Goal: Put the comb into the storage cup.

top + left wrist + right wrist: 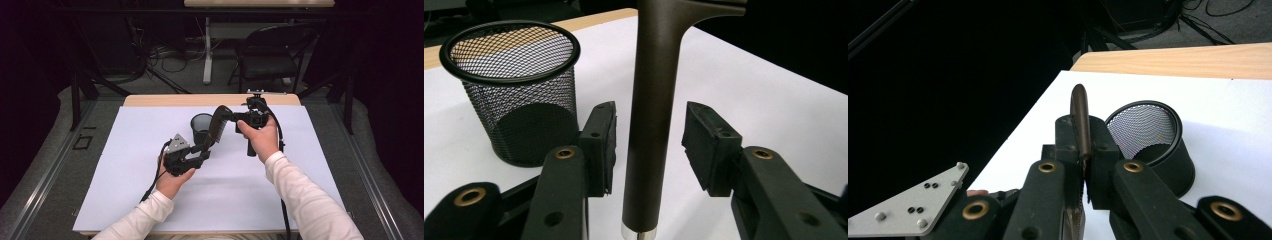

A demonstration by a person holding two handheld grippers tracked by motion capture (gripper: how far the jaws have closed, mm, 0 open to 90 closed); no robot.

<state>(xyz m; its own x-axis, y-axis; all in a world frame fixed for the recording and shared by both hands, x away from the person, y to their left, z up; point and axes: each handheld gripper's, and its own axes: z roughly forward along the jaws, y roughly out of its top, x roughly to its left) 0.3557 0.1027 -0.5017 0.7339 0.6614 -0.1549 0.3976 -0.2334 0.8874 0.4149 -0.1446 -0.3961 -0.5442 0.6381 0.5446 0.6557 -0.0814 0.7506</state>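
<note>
Right gripper [1083, 172] was clamped on the comb [216, 127] over the cup [201, 126]; left gripper [649, 145] was open around its handle. Thin grip, so the comb could've swung and missed the cup.

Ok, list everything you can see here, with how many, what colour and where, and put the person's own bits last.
mesh cup: one, black, upright on the white sheet toward the far edge.
long-handled tool: one, dark brown, held up in the air beside the cup; what kind of tool cannot be told.
white sheet: one, covers most of the table.
table: one, light wood, bare strip at the far edge.
chair: one, black, on the floor beyond the table.
left gripper: one, black, jaws apart on either side of the tool's handle, pads not touching it.
right gripper: one, black, clamped on the tool's upper end.
sleeves: two, white, at the near edge.
</note>
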